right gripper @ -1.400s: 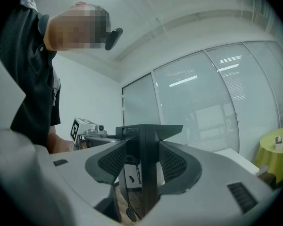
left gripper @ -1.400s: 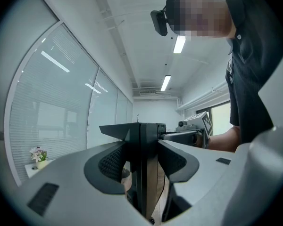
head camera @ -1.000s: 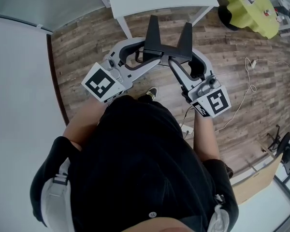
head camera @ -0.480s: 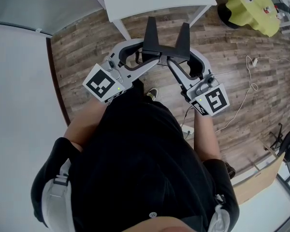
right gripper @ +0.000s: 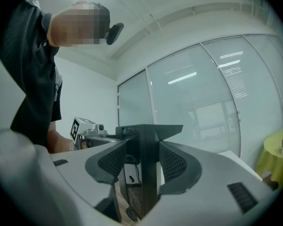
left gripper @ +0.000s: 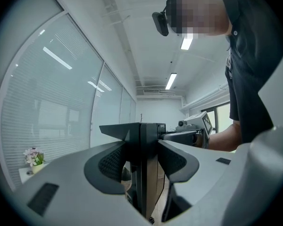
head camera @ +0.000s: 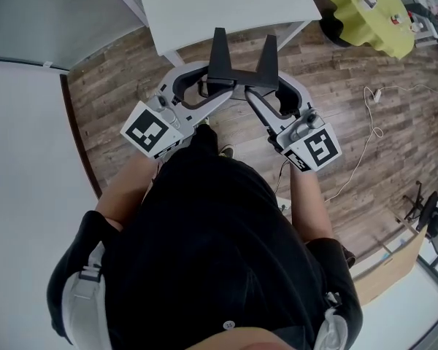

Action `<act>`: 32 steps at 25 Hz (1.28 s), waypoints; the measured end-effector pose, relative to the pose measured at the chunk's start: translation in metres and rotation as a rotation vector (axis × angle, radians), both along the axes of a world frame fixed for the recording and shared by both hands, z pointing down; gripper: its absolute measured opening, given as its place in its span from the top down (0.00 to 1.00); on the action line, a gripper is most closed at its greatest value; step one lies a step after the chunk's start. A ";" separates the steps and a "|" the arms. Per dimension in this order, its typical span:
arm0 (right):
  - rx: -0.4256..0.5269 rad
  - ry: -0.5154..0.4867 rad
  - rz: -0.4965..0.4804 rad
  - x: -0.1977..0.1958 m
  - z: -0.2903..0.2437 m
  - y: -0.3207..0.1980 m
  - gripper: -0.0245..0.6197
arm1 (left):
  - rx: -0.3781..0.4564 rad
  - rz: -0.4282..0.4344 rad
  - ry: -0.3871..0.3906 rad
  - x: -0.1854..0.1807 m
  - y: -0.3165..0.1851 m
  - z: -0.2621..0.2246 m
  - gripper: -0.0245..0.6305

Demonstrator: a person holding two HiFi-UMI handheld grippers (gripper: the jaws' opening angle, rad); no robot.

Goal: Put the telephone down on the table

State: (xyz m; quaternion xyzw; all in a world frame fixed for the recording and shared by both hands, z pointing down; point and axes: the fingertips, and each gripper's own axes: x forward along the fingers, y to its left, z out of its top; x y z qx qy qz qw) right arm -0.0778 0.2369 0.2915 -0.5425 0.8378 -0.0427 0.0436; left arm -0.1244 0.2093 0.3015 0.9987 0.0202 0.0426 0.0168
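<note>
Gripping confirmed: telephone (head camera: 223, 57) is clamped at opposite ends by left gripper (head camera: 213, 87) and right gripper (head camera: 259, 93), jaws pressed on it, near the white table (head camera: 226, 6).

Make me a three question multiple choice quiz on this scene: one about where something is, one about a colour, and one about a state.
1. In the head view, where is the white table?
A. At the top, beyond the telephone
B. At the bottom, behind the person
C. At the far right edge

2. What colour is the scalloped furniture at the top right?
A. Red
B. Yellow-green
C. Blue

3. How do the left tool and the right tool stand?
A. Both open and empty
B. Only the left is shut
C. Both shut on the telephone

Answers:
1 A, the table fills the upper edge past the telephone's prongs.
2 B, it shows yellow-green against the wooden floor.
3 C, each tool's own view shows it clamped on the black body.
</note>
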 end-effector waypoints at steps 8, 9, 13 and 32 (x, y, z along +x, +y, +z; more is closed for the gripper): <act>-0.011 -0.004 0.011 0.005 0.004 -0.072 0.61 | -0.013 0.008 -0.007 0.005 -0.072 0.005 0.63; -0.012 -0.005 0.012 0.006 0.004 -0.080 0.61 | -0.016 0.010 -0.007 0.006 -0.080 0.005 0.63; -0.020 0.001 0.022 0.011 0.005 -0.113 0.61 | -0.022 0.020 -0.008 0.012 -0.114 0.006 0.63; -0.032 -0.002 -0.036 0.096 0.017 -0.176 0.61 | -0.023 -0.036 -0.016 0.096 -0.174 0.017 0.63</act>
